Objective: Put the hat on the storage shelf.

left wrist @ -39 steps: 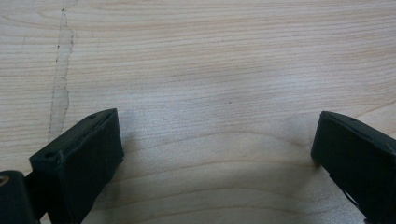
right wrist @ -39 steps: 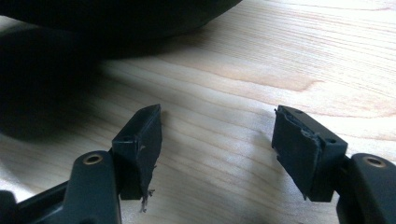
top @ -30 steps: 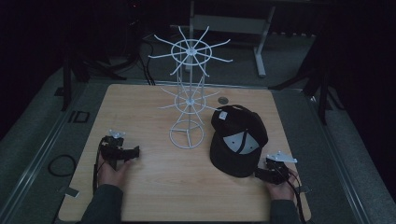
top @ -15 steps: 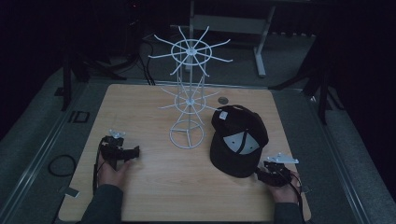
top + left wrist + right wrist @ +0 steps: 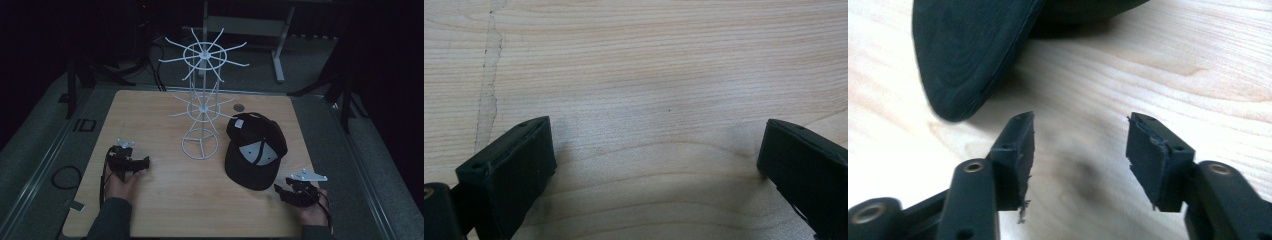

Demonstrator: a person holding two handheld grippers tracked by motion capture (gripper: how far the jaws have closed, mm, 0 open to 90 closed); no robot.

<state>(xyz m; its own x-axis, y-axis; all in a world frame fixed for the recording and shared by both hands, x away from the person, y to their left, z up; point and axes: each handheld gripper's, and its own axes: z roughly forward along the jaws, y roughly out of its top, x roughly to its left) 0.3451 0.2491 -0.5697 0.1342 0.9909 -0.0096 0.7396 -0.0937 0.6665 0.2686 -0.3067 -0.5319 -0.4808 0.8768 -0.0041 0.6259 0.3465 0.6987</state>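
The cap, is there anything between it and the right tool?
Nothing visible. The right tool points at the cap with only bare table between them; its jaws are apart, have just been moving, and hold nothing. The wire rack stands off to the cap's other side.

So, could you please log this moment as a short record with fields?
surface: light wooden table
stand: white wire rack, upright mid-table
item: black baseball cap, lying flat right of the rack
left hand-held gripper: open, over bare wood
right hand-held gripper: open, nothing between its jaws, just short of the cap's brim
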